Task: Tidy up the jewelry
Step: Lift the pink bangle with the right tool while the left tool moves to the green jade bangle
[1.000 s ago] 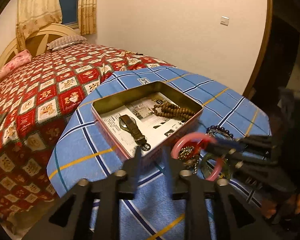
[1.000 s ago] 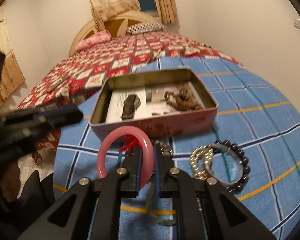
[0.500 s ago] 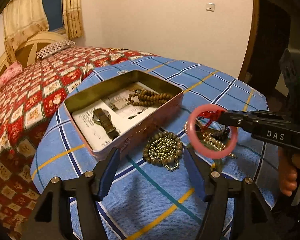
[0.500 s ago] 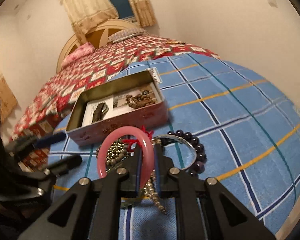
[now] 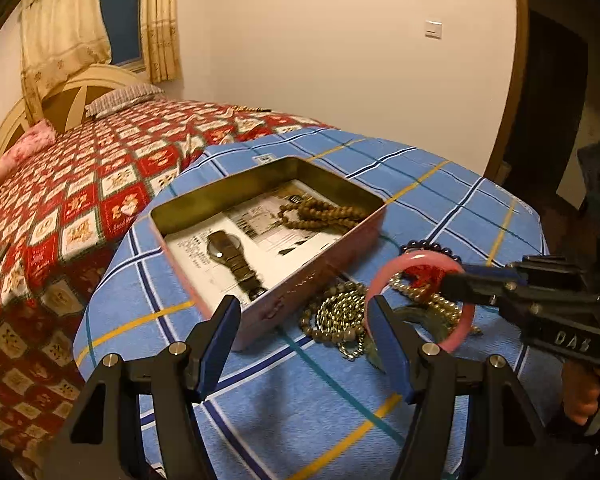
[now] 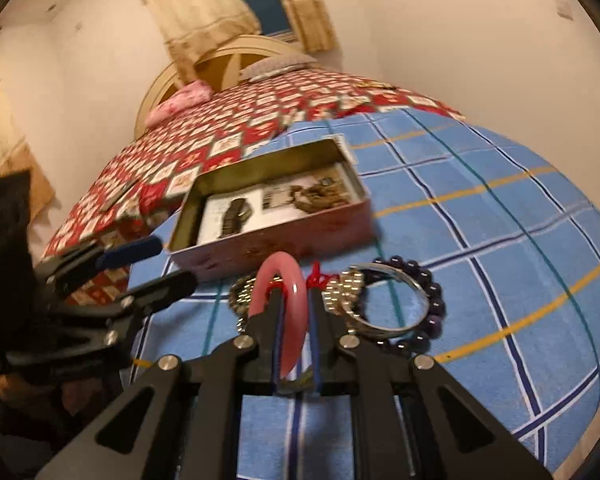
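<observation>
A pink tin box (image 5: 312, 284) (image 6: 284, 240) sits open on the blue checked cloth, holding a watch (image 5: 236, 260) and wooden beads (image 5: 324, 214). My right gripper (image 6: 294, 300) (image 5: 456, 280) is shut on a pink bangle (image 5: 384, 276) (image 6: 288, 288) with a red knot, held above the loose jewelry beside the box. My left gripper (image 5: 302, 328) is open and empty, just in front of the box's near corner. A metallic bead chain (image 5: 336, 316), a dark bead bracelet (image 6: 428, 308) and a silver bangle (image 6: 400, 320) lie on the cloth.
The small table with the blue cloth (image 5: 300, 400) stands against a bed with a red patterned quilt (image 5: 80, 184). A wall and a dark doorway (image 5: 556, 100) lie behind it. The cloth drops off at the table edges all around.
My right gripper has turned the pink bangle edge-on and carried it nearer the box. My left gripper has opened wide and stayed near the box's front corner.
</observation>
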Demonstrator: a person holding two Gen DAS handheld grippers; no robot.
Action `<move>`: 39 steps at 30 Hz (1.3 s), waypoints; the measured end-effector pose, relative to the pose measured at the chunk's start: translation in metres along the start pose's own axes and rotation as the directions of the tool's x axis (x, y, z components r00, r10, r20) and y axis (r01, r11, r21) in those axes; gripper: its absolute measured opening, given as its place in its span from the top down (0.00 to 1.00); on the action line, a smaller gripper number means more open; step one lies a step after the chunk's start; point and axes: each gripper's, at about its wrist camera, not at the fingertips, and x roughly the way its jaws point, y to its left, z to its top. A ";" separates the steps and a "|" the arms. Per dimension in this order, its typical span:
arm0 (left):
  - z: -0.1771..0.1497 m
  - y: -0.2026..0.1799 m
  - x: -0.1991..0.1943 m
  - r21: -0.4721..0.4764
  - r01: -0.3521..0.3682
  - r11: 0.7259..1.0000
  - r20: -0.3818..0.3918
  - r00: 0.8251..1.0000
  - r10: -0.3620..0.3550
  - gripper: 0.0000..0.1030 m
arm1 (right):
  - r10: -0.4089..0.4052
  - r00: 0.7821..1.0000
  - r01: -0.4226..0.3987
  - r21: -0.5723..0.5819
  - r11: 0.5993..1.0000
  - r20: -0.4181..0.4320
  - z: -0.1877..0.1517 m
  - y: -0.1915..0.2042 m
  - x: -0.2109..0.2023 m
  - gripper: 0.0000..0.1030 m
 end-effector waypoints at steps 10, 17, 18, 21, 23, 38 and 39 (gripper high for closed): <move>-0.004 0.001 0.005 0.004 0.004 1.000 -0.025 1.000 -0.004 0.36 | -0.065 0.993 0.065 0.000 0.998 -0.094 -0.020 -0.011 0.008 0.48; -0.006 -0.002 0.008 0.016 -0.003 1.000 -0.033 0.999 0.003 0.36 | -0.152 0.987 0.152 -0.006 0.988 -0.053 -0.022 -0.014 -0.012 0.50; -0.006 -0.003 0.009 0.022 -0.009 1.000 -0.037 0.999 0.010 0.36 | -0.152 0.987 0.151 -0.017 0.988 -0.052 -0.021 -0.011 -0.011 0.54; -0.008 -0.004 0.008 0.022 -0.009 1.000 -0.036 0.999 0.009 0.36 | -0.161 0.985 0.158 -0.051 0.986 -0.064 -0.017 -0.003 0.002 0.65; -0.009 -0.003 0.009 0.022 -0.007 1.000 -0.040 0.999 0.008 0.36 | -0.164 0.984 0.160 -0.076 0.984 -0.065 -0.014 0.003 0.011 0.67; -0.013 0.031 -0.001 -0.052 -0.143 0.988 -0.002 0.990 0.144 0.36 | -0.112 0.986 0.083 -0.216 0.973 -0.127 -0.007 0.054 0.045 0.67; -0.015 0.032 0.000 -0.052 -0.137 0.989 -0.010 0.991 0.136 0.36 | -0.120 0.981 0.085 -0.222 0.971 -0.150 -0.009 0.056 0.052 0.67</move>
